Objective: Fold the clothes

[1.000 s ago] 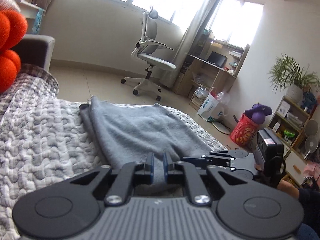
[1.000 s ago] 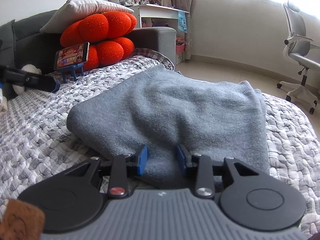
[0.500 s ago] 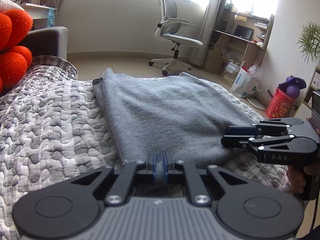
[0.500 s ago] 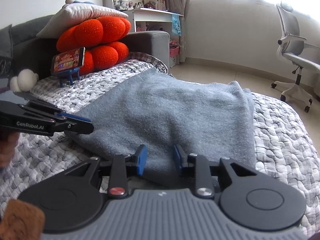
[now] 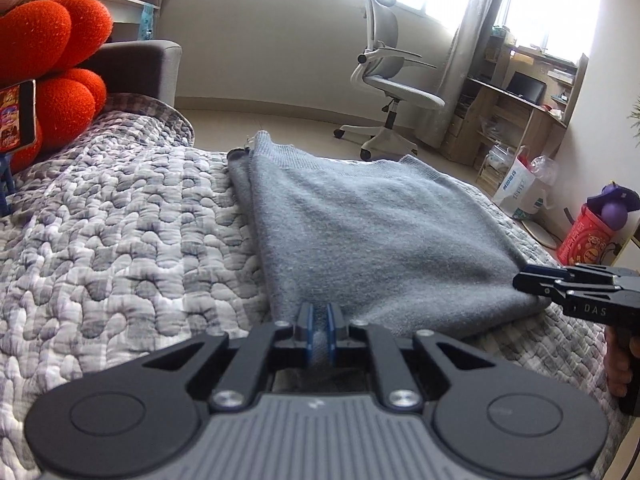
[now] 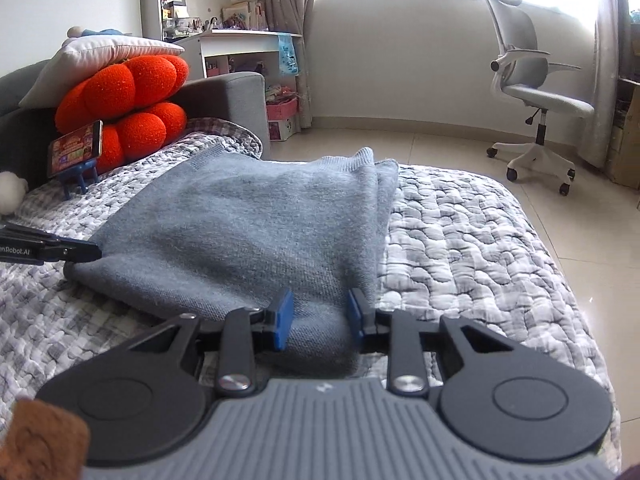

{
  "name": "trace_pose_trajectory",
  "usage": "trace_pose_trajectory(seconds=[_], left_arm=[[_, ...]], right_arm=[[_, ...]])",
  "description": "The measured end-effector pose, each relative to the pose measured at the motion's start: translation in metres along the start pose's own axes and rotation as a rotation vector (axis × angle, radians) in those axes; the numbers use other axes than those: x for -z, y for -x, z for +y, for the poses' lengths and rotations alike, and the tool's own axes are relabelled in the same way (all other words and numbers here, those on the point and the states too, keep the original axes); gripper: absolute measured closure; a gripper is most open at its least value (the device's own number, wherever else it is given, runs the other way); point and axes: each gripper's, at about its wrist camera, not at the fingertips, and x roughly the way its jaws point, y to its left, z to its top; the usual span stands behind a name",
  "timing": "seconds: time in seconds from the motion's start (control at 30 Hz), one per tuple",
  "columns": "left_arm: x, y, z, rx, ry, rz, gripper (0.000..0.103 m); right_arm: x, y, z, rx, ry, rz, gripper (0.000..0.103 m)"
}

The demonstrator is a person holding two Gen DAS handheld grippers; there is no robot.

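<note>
A grey knit sweater (image 5: 380, 240) lies folded on a grey quilted bed cover (image 5: 120, 248); it also shows in the right wrist view (image 6: 248, 248). My left gripper (image 5: 318, 330) is shut on the sweater's near edge, with cloth pinched between the blue pads. My right gripper (image 6: 319, 318) is open, its jaws apart on either side of the sweater's near right corner. The right gripper also shows in the left wrist view (image 5: 520, 281) at the sweater's right corner. The left gripper shows in the right wrist view (image 6: 94, 252) at the sweater's left corner.
An orange cushion (image 6: 128, 108) and a phone on a blue stand (image 6: 74, 152) sit at the bed's left by a grey headboard. An office chair (image 6: 536, 92) stands on the tiled floor beyond. A desk and red bucket (image 5: 584, 236) are at the right.
The right gripper's jaws have widened around the sweater's corner. Both grippers shifted along the near edge and the sweater lies flatter. The left gripper stays shut on the cloth.
</note>
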Motion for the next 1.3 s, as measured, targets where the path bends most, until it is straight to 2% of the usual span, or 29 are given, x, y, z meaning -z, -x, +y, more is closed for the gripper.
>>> trace_pose_trajectory(seconds=[0.27, 0.3, 0.4, 0.5, 0.8, 1.3], left_arm=[[0.002, 0.002, -0.008, -0.045, -0.011, -0.008, 0.094], [0.002, 0.002, -0.008, -0.047, -0.016, -0.008, 0.094], [0.002, 0.001, -0.008, -0.05, -0.019, -0.008, 0.094], [0.003, 0.001, -0.009, -0.058, -0.028, -0.014, 0.094], [0.005, 0.002, -0.011, -0.067, -0.044, -0.023, 0.094], [0.009, 0.004, -0.007, -0.054, -0.021, -0.047, 0.094]], right_arm=[[0.0, 0.0, -0.003, 0.014, -0.018, 0.005, 0.072], [0.001, 0.001, -0.004, 0.022, -0.023, 0.006, 0.069], [0.002, 0.001, -0.008, 0.065, -0.055, 0.018, 0.046], [0.004, 0.002, -0.017, 0.047, -0.106, 0.021, 0.046], [0.005, 0.004, -0.02, 0.061, -0.114, 0.013, 0.045], [0.011, 0.016, -0.031, 0.118, -0.195, -0.017, 0.044]])
